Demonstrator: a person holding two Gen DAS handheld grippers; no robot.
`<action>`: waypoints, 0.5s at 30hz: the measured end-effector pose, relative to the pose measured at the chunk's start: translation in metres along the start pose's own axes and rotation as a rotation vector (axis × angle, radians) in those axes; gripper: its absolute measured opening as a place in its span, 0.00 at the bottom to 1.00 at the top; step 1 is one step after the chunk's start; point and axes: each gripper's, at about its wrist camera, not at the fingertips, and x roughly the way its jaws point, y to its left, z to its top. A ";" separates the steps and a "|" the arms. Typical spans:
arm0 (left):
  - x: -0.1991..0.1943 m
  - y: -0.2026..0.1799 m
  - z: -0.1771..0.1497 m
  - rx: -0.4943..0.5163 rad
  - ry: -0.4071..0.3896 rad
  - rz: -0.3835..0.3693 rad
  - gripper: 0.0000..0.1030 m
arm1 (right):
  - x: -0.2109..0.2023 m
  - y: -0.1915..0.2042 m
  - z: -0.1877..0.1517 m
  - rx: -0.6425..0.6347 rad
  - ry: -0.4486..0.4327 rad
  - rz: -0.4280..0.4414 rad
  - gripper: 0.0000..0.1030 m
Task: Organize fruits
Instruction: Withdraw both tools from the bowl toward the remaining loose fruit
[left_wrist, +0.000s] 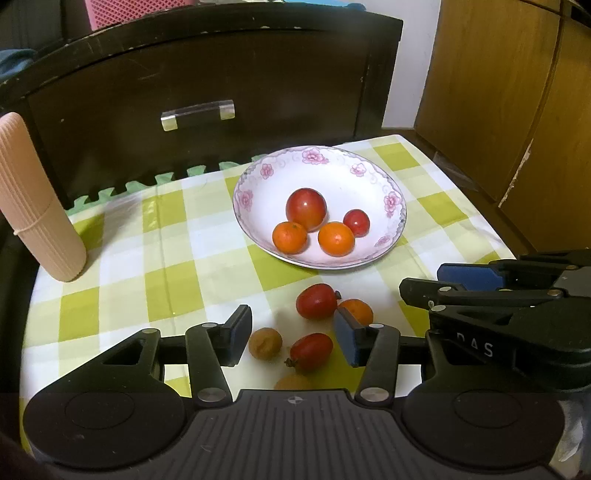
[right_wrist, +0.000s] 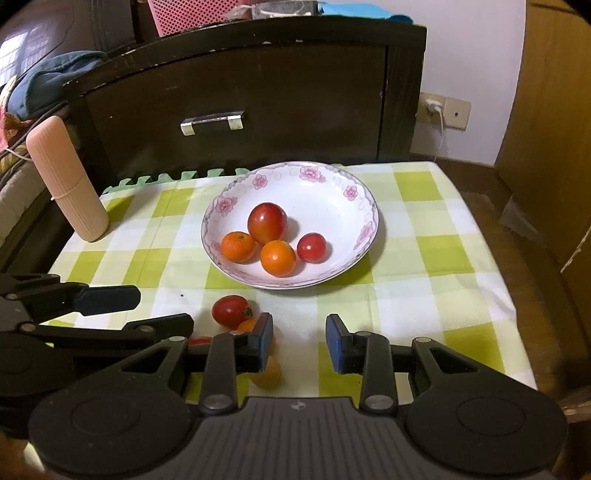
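Both hand-held grippers hang low with jaws wide, the left (left_wrist: 291, 334) straddling a small tomato (left_wrist: 311, 350), the right (right_wrist: 300, 343) over bare surface (right_wrist: 424, 236).

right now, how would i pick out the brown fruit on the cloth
Start at the floral plate on the checked cloth; loose fruit lie in front of it. The brown fruit is leftmost there, dull and wrinkled, unlike its glossy red and orange neighbours.

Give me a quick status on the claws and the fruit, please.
Left claw open over loose fruit. Right claw open, empty. Four fruits in bowl; red tomato between left fingers. Nothing in the way.
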 end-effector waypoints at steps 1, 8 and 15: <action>-0.001 0.000 0.000 0.002 -0.001 0.002 0.55 | -0.002 0.001 -0.001 -0.004 -0.005 -0.006 0.30; -0.003 -0.002 -0.007 0.019 0.010 0.012 0.54 | -0.005 0.007 -0.008 -0.018 -0.002 -0.016 0.30; -0.003 -0.002 -0.013 0.035 0.020 0.018 0.53 | -0.004 0.010 -0.013 -0.042 0.003 -0.017 0.30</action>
